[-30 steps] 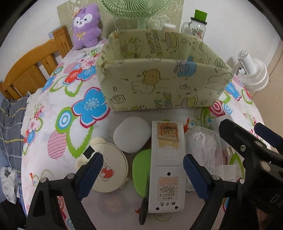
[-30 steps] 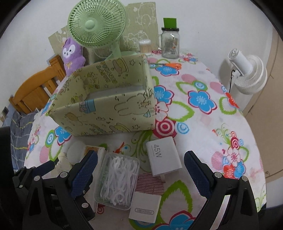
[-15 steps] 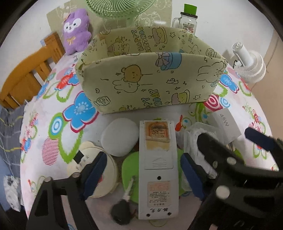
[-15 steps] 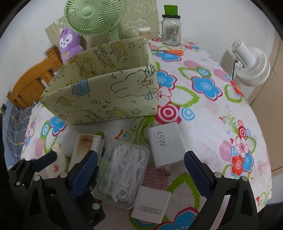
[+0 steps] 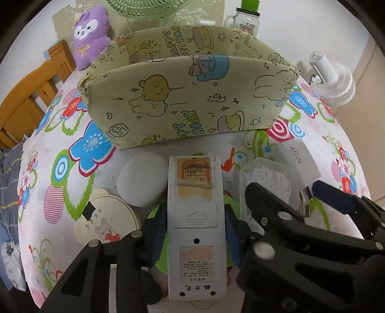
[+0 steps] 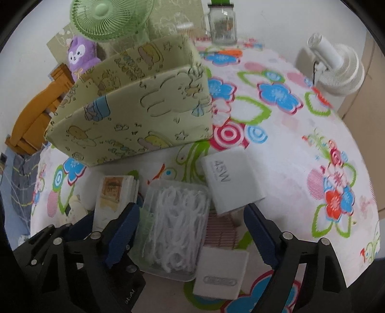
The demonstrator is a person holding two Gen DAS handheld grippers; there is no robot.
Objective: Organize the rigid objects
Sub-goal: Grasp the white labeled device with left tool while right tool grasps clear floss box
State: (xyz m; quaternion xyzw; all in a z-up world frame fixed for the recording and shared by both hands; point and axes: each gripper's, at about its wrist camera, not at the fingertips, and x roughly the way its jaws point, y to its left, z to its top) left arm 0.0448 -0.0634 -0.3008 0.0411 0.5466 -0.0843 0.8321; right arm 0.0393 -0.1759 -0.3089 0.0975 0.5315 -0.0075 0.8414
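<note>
A long white remote-like device [image 5: 196,224] lies back side up on the flowered tablecloth. My left gripper [image 5: 195,238] is shut on its sides. The device also shows in the right wrist view [image 6: 113,197]. My right gripper [image 6: 192,231] is open, its jaws on either side of a clear box of white floss picks [image 6: 178,224]. A white 45W charger [image 6: 228,180] lies just beyond it and a small white case [image 6: 221,277] lies near its base. The pale green fabric storage bin [image 5: 187,96] stands behind the objects.
A white oval case [image 5: 142,178], a round cream compact [image 5: 108,221] and a green item [image 5: 166,255] under the device lie at the left. A purple plush [image 5: 90,36], green fan [image 6: 108,19], glass jar [image 6: 221,26], white fan [image 6: 336,69] and wooden chair [image 5: 28,101] surround the table.
My left gripper has moved forward and closed its jaws on the white device. My right gripper has moved down and closer to the floss pick box, still open.
</note>
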